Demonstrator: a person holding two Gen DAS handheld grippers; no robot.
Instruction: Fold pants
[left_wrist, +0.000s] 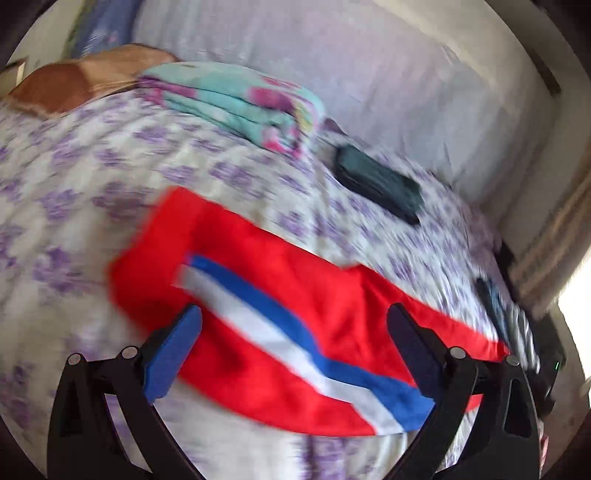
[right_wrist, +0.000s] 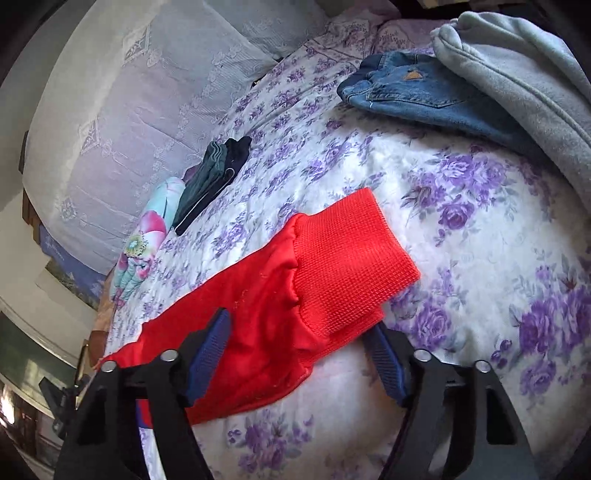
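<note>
Red pants (left_wrist: 266, 295) with a blue and white side stripe lie flat on the floral bedspread (left_wrist: 92, 177). The left wrist view is blurred by motion. My left gripper (left_wrist: 295, 321) is open, its fingers wide apart over the striped part. In the right wrist view the red ribbed cuff (right_wrist: 351, 266) of a pant leg lies on the bedspread (right_wrist: 480, 258). My right gripper (right_wrist: 299, 332) is open, its blue-padded fingers either side of the leg just behind the cuff.
A folded turquoise floral garment (left_wrist: 236, 107) and a folded dark green garment (left_wrist: 380, 184) lie near the pillows (left_wrist: 332, 66). Blue jeans (right_wrist: 424, 92) and a grey fleece (right_wrist: 517, 74) lie at the right wrist view's upper right. A brown item (left_wrist: 66, 85) lies far left.
</note>
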